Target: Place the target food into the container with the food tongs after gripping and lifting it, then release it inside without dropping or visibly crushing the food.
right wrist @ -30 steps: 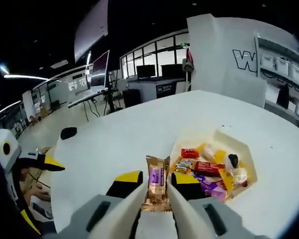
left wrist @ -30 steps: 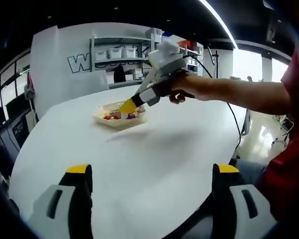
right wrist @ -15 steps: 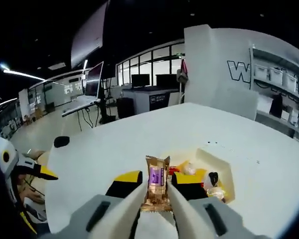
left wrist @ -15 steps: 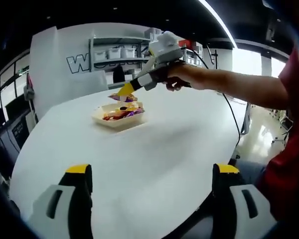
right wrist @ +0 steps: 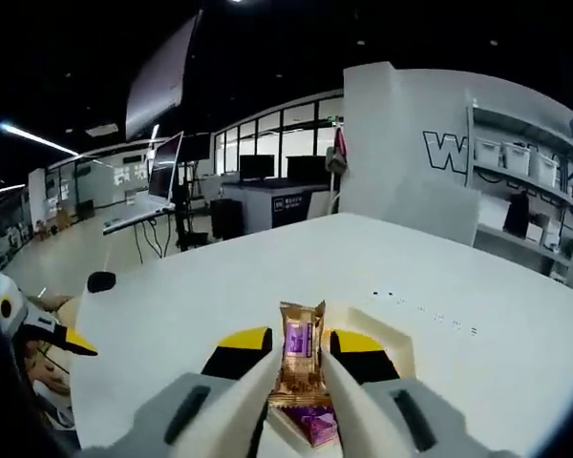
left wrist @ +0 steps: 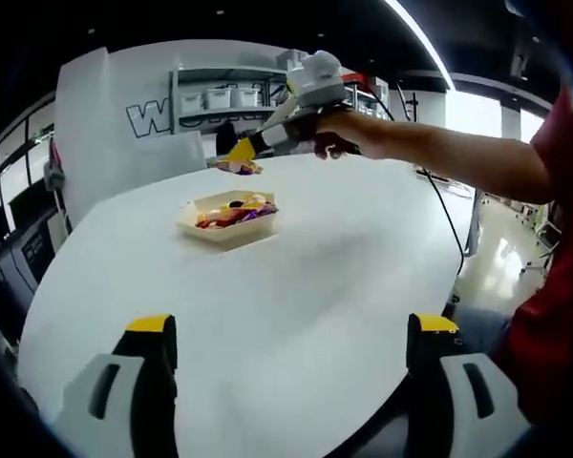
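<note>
A: Where do we stand? In the right gripper view our right gripper (right wrist: 301,345) has its jaws pinched on the wrapped snack bar (right wrist: 300,361), gold wrapper with a purple label, standing upright between the yellow pads.

B: And from the left gripper view we see that same gripper (left wrist: 237,153) held in the air above and beyond the tray (left wrist: 226,216), with the bar (left wrist: 235,167) hanging at its tip. The tray sits on the white table (left wrist: 315,277) with other wrapped sweets inside. We judge the bar is gripped and lifted, and not yet placed.

A: What about our left gripper (left wrist: 291,339)?

B: Its 2 jaws stand wide apart with nothing between them, low over the near part of the table, well apart from the tray.

A: So how do we do the carry well?

B: We should keep the squeeze just firm enough that the wrapper does not slip, no harder, since the bar could crush. We would keep it level, bring it over the middle of the container, lower it close to the contents, then part the jaws slowly so it settles rather than drops.

A: The risk?

B: Letting go from this height; it could bounce out.
</note>
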Demonstrator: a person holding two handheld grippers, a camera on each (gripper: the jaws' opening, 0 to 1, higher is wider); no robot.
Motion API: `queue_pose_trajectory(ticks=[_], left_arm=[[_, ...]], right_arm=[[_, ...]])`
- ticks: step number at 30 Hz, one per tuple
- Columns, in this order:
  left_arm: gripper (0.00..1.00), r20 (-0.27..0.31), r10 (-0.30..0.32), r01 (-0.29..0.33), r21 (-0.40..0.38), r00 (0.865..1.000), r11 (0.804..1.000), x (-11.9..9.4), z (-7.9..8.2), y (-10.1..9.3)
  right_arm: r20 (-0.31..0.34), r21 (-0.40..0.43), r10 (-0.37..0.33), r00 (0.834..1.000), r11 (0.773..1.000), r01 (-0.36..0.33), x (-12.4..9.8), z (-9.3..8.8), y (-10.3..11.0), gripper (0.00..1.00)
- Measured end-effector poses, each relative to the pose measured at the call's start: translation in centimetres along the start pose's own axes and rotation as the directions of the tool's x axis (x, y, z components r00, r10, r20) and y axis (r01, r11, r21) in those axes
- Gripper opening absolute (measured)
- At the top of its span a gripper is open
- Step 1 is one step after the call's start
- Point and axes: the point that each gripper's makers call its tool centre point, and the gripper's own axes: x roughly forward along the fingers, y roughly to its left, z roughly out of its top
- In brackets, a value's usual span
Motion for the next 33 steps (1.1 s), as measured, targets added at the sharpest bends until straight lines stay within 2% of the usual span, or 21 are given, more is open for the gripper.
queue_pose_trajectory(ticks=[5,7,19,25,33], left_arm=[[0.98,0.001,0.005,-0.005,-0.005,1.000,1.000,0.3,0.1,0.4],[0.98,-0.001,0.007,-0.007,-0.006,1.000,1.000,0.5,0.1,0.5],[0.97,-0.013,0.003,-0.003,-0.016,1.000,1.000,0.9,-0.4,1.0],[0.97,-0.012,0.001,-0.001,-0.018,1.000,1.000,0.9,-0.4,1.0],[0.97,-0.013,-0.003,0.003,-0.020,1.000,1.000,0.9,-0.5,0.8]], right_arm=[[0.016,0.006,-0.010,1.000,1.000,0.010,0.2,0.5,-1.0,0.20],[0.049,-0.056,-0.030,0.998,0.998,0.032,0.4,1.1,-1.7,0.23],[0.026,-0.085,-0.025,0.999,0.996,0.027,0.7,0.4,-2.0,0.24],[0.015,-0.094,-0.020,1.000,0.995,0.021,0.7,0.2,-1.5,0.24],[0.019,-0.101,-0.016,1.000,0.995,0.018,0.0,0.1,-1.4,0.25]])
